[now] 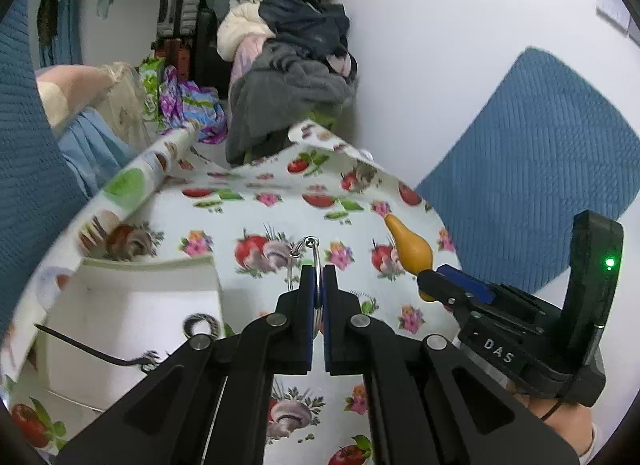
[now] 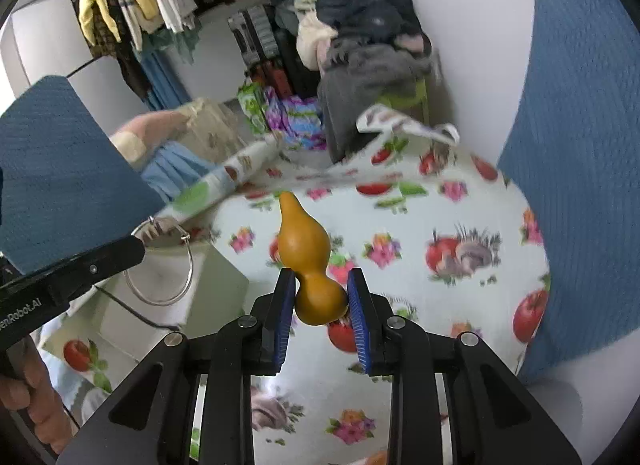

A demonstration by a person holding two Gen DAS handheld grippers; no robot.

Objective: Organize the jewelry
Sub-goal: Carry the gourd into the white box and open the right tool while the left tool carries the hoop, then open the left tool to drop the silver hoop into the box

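My left gripper (image 1: pixel 319 271) is shut on a thin silver hoop ring (image 1: pixel 304 251) and holds it above the fruit-print tablecloth (image 1: pixel 256 217). In the right wrist view the same hoop (image 2: pixel 160 265) hangs from the left gripper (image 2: pixel 138 251) over a white box (image 2: pixel 216 277). My right gripper (image 2: pixel 322 285) is shut on a yellow gourd-shaped ornament (image 2: pixel 304 249), held above the cloth. It also shows in the left wrist view (image 1: pixel 412 247), with the right gripper (image 1: pixel 430 279) at the right.
The white box (image 1: pixel 132 305) sits at the left with a dark ring (image 1: pixel 202 325) and a black thin piece (image 1: pixel 92 349) on it. A rolled cloth (image 1: pixel 152 177), piled clothes (image 1: pixel 292 77) and blue cushions (image 1: pixel 532 181) border the table.
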